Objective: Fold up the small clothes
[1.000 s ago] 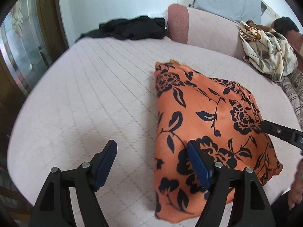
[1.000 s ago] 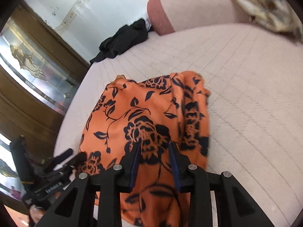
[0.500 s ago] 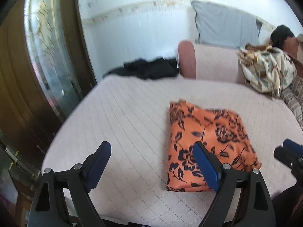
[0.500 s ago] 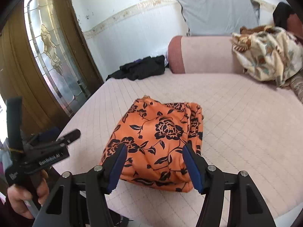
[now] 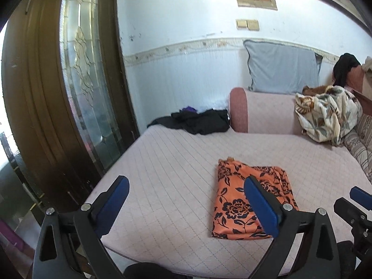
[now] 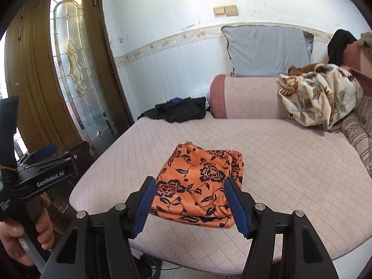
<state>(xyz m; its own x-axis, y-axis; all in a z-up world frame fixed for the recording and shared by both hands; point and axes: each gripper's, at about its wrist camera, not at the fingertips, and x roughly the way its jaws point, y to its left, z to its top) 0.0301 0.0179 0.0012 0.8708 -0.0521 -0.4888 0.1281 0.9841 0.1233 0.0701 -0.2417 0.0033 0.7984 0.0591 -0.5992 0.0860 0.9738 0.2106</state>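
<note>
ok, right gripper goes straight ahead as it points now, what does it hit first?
Probably the folded orange floral garment: it lies between the open right gripper fingers' line on the pink quilted bed. Depth is unclear; a level path might clear it.

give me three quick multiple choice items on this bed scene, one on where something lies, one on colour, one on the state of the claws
1. Where does the black clothes pile lie?
A. at the far edge of the bed, beside the pink bolster
B. on top of the folded garment
C. between the right claw's fingers

2. What colours is the folded garment?
A. plain grey
B. orange with black flowers
C. cream with leaves

3. How do the left claw and right claw stand?
A. both shut on cloth
B. one open, one shut
C. both open, holding nothing

Key: 1 A, the pile sits by the bolster's end; 2 B, the print shows in both views; 3 C, the blue pads are apart and bare.
</note>
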